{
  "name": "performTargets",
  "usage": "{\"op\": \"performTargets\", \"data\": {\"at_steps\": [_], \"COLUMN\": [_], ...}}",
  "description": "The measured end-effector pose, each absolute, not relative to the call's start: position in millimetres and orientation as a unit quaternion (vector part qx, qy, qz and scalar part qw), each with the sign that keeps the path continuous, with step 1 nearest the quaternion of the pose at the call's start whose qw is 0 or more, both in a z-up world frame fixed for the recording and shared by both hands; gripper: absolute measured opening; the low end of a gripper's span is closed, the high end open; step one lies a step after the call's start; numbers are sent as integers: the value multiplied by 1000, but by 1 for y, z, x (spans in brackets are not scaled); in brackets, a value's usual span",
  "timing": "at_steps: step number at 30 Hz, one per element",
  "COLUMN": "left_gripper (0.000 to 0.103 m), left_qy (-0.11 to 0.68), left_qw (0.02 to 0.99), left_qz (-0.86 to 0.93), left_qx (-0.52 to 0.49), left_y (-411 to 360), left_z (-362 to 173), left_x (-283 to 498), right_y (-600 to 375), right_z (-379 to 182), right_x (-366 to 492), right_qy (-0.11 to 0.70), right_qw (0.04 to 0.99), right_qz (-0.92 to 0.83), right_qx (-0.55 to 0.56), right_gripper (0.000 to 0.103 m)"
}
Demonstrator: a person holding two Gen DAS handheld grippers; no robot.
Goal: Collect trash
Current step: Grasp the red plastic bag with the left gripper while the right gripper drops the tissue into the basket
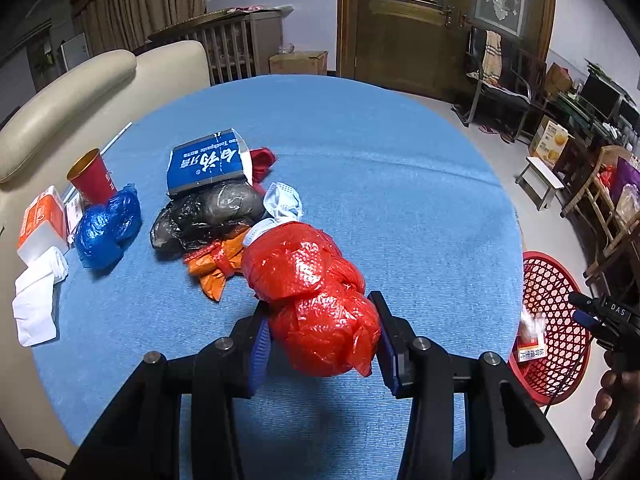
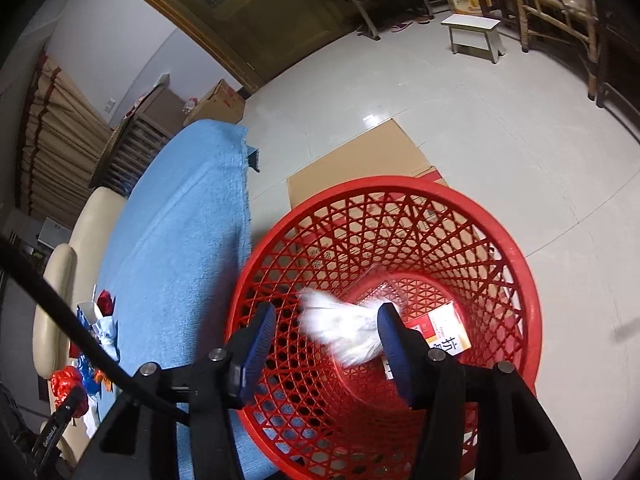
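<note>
Left fingers [image 1: 260,340] clamp red plastic bag [image 1: 320,304]: light, crinkly, slippery; grip mid-bulge. Right fingers [image 2: 262,332] spread, white tissue [image 2: 344,332] loose over red basket [image 2: 520,272].

A crumpled red plastic bag [image 1: 316,300] lies on the blue cloth, nearest of a loose heap with an orange wrapper [image 1: 214,266], a black bag [image 1: 208,212], a blue toothpaste box [image 1: 208,162] and a face mask [image 1: 282,200]. A blue bag [image 1: 106,228] sits apart, beside a red cup [image 1: 91,176]. In the red mesh basket [image 2: 520,280] a white wad [image 2: 344,328] (blurred) hangs above a small carton [image 2: 446,330].
</note>
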State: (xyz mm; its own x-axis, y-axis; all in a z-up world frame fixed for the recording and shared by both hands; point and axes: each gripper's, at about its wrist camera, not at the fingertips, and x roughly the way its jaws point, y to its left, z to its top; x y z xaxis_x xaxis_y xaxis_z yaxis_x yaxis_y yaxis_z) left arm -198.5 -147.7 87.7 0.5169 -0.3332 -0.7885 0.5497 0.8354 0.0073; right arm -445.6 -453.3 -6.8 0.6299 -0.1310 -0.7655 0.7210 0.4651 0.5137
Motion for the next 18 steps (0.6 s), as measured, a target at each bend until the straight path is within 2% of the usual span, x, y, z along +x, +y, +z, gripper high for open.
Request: {"op": "performTargets", "data": {"at_steps": [9,18], "left_gripper": [47,47], "left_qy": [415,407], "left_qw": [849,804], "left_qz": [-298,-405], "left_qx": [131,156], "left_y": [-176,-243], "left_z": [91,94], "left_x": [-210,-252], "right_y": [-451,-443], "right_z": [14,40], "right_x": [-453,-462], "right_qy": [313,298], "right_qw": [803,823], "right_qz": [-276,-278], "right_qx": [426,395], "right_gripper": [57,57]}}
